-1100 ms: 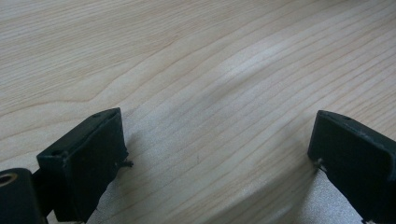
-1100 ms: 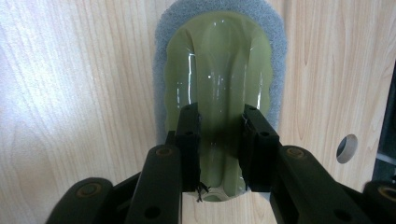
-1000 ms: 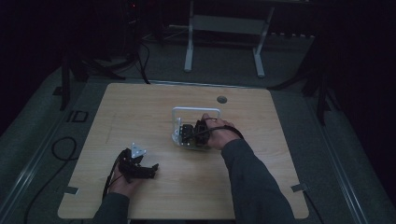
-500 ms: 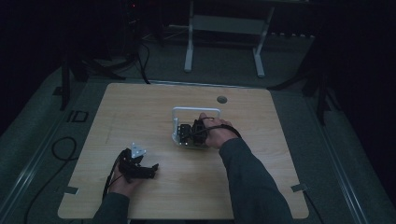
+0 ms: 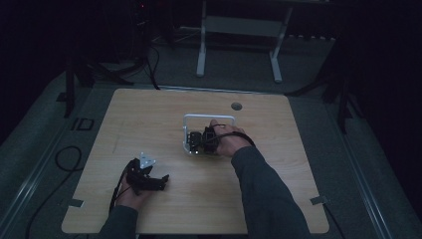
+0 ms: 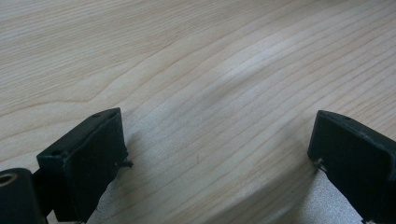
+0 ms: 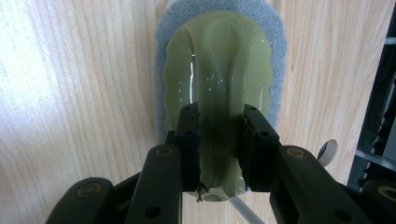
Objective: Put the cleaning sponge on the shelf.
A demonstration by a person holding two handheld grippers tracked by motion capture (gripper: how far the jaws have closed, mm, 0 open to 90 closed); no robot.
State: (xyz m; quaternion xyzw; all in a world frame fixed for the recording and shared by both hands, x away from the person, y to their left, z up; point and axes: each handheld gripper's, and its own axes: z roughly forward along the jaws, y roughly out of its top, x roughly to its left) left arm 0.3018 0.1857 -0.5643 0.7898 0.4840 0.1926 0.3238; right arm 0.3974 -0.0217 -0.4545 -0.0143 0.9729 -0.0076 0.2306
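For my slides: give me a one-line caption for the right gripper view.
Right gripper clamps the raised green plastic handle of a grey-blue scrubbing pad lying on the wooden table.

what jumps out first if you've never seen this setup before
The eye goes first to the pale green scrubber with its grey-blue sponge edge, lying on the wooden table; the right tool is clamped on its raised middle ridge. In the high view that happens near the table's centre, by a white frame. The left tool rests open on bare wood near the front left corner, holding nothing.
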